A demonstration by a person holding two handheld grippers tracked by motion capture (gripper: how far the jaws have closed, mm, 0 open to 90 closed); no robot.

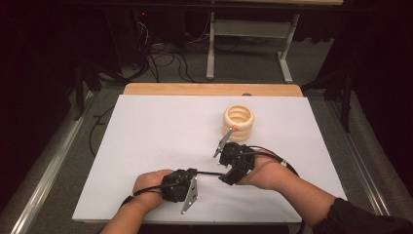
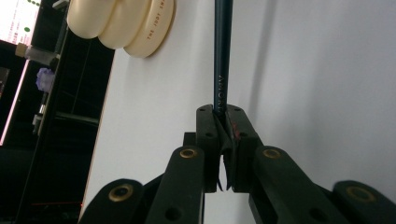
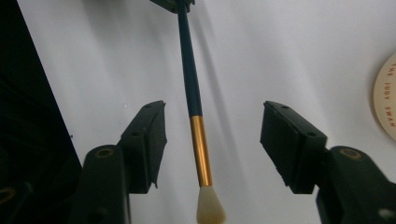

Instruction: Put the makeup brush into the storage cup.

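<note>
Seen from the high view, the two grippers sit close together near the front of the white desk [image 1: 146, 131], the left gripper [image 1: 194, 173] pointing toward the right gripper [image 1: 229, 168], with a thin dark line of brush [image 1: 208, 173] bridging them. A stack of cream rings [image 1: 238, 123] stands just beyond the right gripper.

The left gripper view gives what the high view cannot: the fingers [image 2: 208, 135] of the left gripper [image 2: 223, 135] are pressed tight on the end of the brush [image 2: 222, 51], whose dark teal handle carries small pale lettering along its length and runs straight away from the camera. The cream rings [image 2: 121, 23] appear at the upper left, one with printed words on its flat face.

The right gripper view reveals the other end of the brush [image 3: 194, 112]: the teal handle meets a gold ferrule, which ends in a tuft of pale bristles. The fingers [image 3: 147, 140] of the right gripper [image 3: 212, 140] stand spread on either side of the ferrule, apart from it, so the brush passes between them untouched. The edge of one cream ring [image 3: 386, 102] shows at the right.
</note>
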